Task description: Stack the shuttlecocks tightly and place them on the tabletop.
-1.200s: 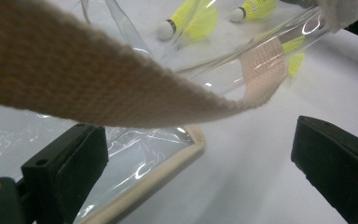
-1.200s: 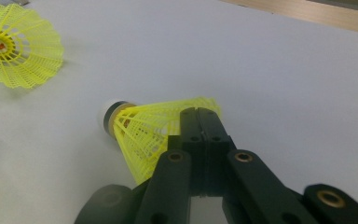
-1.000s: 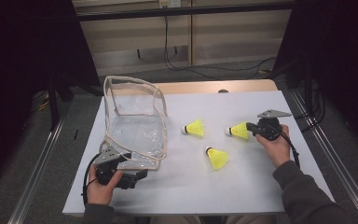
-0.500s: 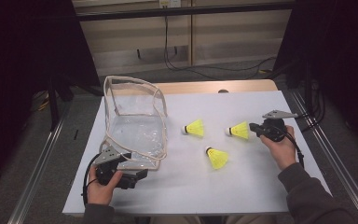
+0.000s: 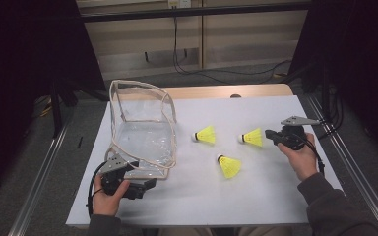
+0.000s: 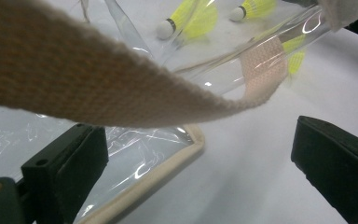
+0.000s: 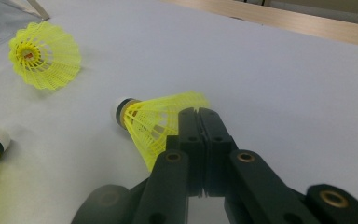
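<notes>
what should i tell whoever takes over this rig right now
Left gripper: jaws open, at the near edge of the clear pouch. The pouch's beige strap hangs over the gap between the jaws, not clamped.
Right gripper: jaws shut and holding nothing, tips right at the skirt of the right shuttlecock.
Things: the pouch stands open on the left of the white table. The middle shuttlecock and the near shuttlecock also lie on the table.
Done: no shuttlecock is in the pouch.
Left: probably steady the pouch, then pick up the three shuttlecocks and put them inside.
</notes>
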Tool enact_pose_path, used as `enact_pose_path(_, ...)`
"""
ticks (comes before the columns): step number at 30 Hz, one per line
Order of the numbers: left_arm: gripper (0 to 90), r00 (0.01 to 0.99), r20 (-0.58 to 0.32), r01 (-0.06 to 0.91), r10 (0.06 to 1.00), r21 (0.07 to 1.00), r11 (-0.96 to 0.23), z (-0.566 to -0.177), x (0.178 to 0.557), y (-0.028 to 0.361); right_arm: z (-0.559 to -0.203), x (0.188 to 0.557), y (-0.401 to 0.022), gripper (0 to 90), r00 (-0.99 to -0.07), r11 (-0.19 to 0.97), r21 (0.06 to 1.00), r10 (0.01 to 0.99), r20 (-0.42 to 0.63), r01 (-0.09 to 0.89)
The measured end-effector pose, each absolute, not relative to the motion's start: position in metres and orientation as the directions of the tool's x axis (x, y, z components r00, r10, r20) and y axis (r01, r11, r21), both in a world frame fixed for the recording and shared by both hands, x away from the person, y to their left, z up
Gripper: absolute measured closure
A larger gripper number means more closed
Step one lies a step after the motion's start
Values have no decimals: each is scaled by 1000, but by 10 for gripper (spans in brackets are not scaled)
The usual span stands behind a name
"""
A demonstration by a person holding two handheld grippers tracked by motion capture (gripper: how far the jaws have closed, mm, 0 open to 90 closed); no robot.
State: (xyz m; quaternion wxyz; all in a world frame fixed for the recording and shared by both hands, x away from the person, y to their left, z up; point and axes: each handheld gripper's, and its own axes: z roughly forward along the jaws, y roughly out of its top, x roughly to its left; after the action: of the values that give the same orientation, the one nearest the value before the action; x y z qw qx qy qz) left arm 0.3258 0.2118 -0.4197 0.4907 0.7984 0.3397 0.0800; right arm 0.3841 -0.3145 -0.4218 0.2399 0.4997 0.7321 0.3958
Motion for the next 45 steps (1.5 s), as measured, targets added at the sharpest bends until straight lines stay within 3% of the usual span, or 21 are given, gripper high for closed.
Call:
enact_pose_path(8, 38, 757, -205, 466, 621, 836, -291, -420, 326, 211, -419, 383, -307, 819, -397, 170, 826, 915, 70, 538)
enact_pose_path(9, 37, 757, -206, 464, 620, 838, -288, -420, 326, 211, -419, 382, -305, 771, -397, 160, 827, 914, 82, 539)
enact_pose_path(11, 38, 757, -206, 464, 620, 838, -287, -420, 325, 211, -418, 382, -304, 768, -401, 158, 828, 912, 87, 539)
enact_pose_path(20, 37, 757, -206, 464, 620, 838, -287, -420, 325, 211, -423, 383, -297, 595, -415, 161, 819, 904, 101, 551)
enact_pose_path(31, 38, 757, -204, 462, 620, 839, -288, -419, 325, 211, -429, 384, -294, 450, -411, 151, 810, 904, 118, 566)
enact_pose_path(45, 38, 758, -204, 461, 620, 840, -287, -419, 325, 212, -439, 387, -288, 426, -412, 168, 790, 904, 116, 590)
